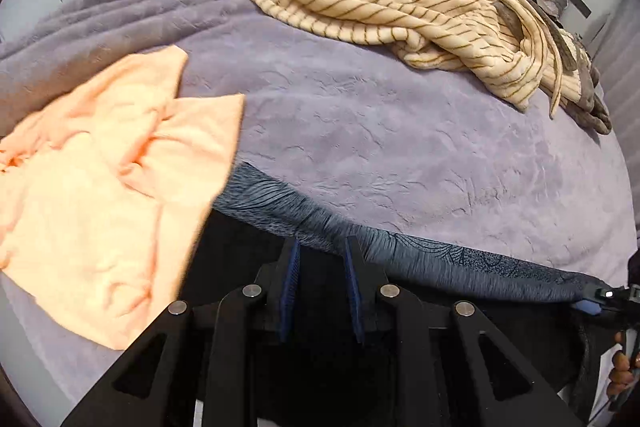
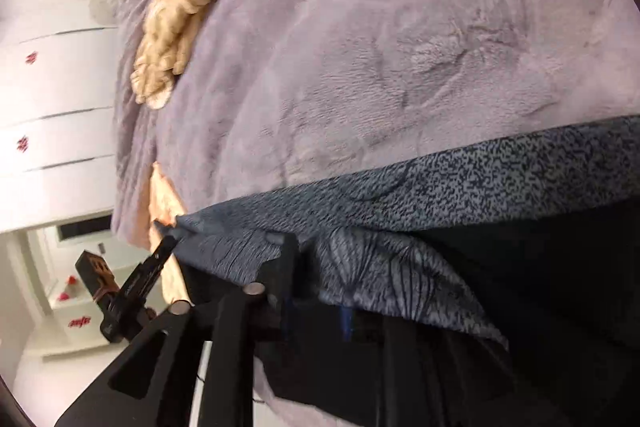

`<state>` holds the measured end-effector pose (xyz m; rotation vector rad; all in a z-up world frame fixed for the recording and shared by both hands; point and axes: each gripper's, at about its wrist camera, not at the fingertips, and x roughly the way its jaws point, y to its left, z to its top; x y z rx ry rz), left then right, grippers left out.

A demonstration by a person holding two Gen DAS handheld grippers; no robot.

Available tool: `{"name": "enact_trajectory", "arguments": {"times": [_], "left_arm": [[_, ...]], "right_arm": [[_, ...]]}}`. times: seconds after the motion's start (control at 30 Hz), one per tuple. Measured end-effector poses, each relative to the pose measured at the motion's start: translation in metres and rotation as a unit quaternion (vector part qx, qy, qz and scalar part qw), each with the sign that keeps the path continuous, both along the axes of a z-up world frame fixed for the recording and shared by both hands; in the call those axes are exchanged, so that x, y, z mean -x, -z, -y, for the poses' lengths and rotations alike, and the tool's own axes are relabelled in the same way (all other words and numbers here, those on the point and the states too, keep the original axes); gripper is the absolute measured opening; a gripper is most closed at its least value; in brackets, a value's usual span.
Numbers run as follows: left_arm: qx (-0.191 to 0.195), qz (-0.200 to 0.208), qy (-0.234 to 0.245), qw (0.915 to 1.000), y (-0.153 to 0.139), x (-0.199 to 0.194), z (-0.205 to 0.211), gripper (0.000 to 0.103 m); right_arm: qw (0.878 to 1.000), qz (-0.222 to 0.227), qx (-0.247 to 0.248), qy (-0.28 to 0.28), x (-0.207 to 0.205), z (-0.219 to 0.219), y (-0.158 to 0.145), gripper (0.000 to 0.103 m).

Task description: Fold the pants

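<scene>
Bedroom scene seen along two hand-held tongs, described from left to right. At far left of the right wrist view stand white drawer fronts (image 2: 60,87), all shut, so their contents are hidden. They bear small red marks (image 2: 24,143) that are too blurred to read. No other writing can be made out.

A bed covered by a lavender plush blanket (image 1: 400,147) fills most of both views. On its near left part lies a crumpled peach garment (image 1: 100,187), hanging partly over the near edge.

Just right of it, the left tongs (image 1: 323,247) are pressed together, pinching the left corner of the pants (image 1: 440,259). The grip shows most plainly in the right wrist view.

The pants are dark blue-grey with a fine speckle and a fan-like line pattern. They stretch as a long band along the near edge of the bed, from the left tongs to the right tongs (image 1: 598,297), and dark cloth hangs below that band.

On the far side of the bed, well apart from the pants, a beige striped garment (image 1: 400,15) lies in a heap. Its right end overlaps a grey-brown cloth (image 1: 592,99).

At the near right, the pants' other end reaches the right tongs and drapes over their tips. Whether their pads press on the cloth cannot be told. The fingers of the person's right hand (image 1: 622,367) curl around the handle.
</scene>
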<state>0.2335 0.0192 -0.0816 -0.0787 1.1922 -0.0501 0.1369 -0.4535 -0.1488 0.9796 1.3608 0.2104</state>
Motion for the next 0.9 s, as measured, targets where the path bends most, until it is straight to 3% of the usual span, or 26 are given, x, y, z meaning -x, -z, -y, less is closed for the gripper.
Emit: {"name": "enact_trajectory", "arguments": {"times": [0.07, 0.1, 0.2, 0.33, 0.5, 0.73, 0.8, 0.9], "left_arm": [[-0.018, -0.005, 0.014, 0.9997, -0.013, 0.014, 0.007, 0.024], [-0.020, -0.011, 0.027, 0.9994, -0.015, 0.022, 0.017, 0.024], [-0.009, -0.041, 0.084, 0.9956, -0.011, 0.059, 0.063, 0.024], [0.027, -0.095, 0.152, 0.9834, 0.017, 0.111, 0.150, 0.024], [0.061, -0.120, 0.235, 0.9627, 0.037, 0.156, 0.244, 0.024], [0.059, -0.133, 0.349, 0.9255, 0.059, 0.190, 0.334, 0.024], [0.045, -0.134, 0.365, 0.9203, 0.064, 0.193, 0.346, 0.024], [0.053, -0.133, 0.377, 0.9152, 0.066, 0.197, 0.356, 0.024]], "right_arm": [[1.000, 0.027, -0.001, -0.002, 0.005, 0.003, -0.024, 0.073], [0.999, 0.044, 0.010, 0.005, 0.019, 0.009, -0.040, 0.077], [0.998, 0.062, 0.019, 0.014, 0.052, 0.024, -0.067, 0.077], [0.996, 0.049, 0.062, 0.038, 0.109, 0.052, -0.084, 0.077], [0.990, 0.011, 0.106, 0.091, 0.227, 0.106, -0.092, 0.077], [0.970, -0.058, 0.088, 0.219, 0.378, 0.134, -0.064, 0.077], [0.962, -0.064, 0.083, 0.251, 0.412, 0.128, -0.053, 0.077], [0.956, -0.054, 0.043, 0.285, 0.438, 0.115, -0.033, 0.077]]}}
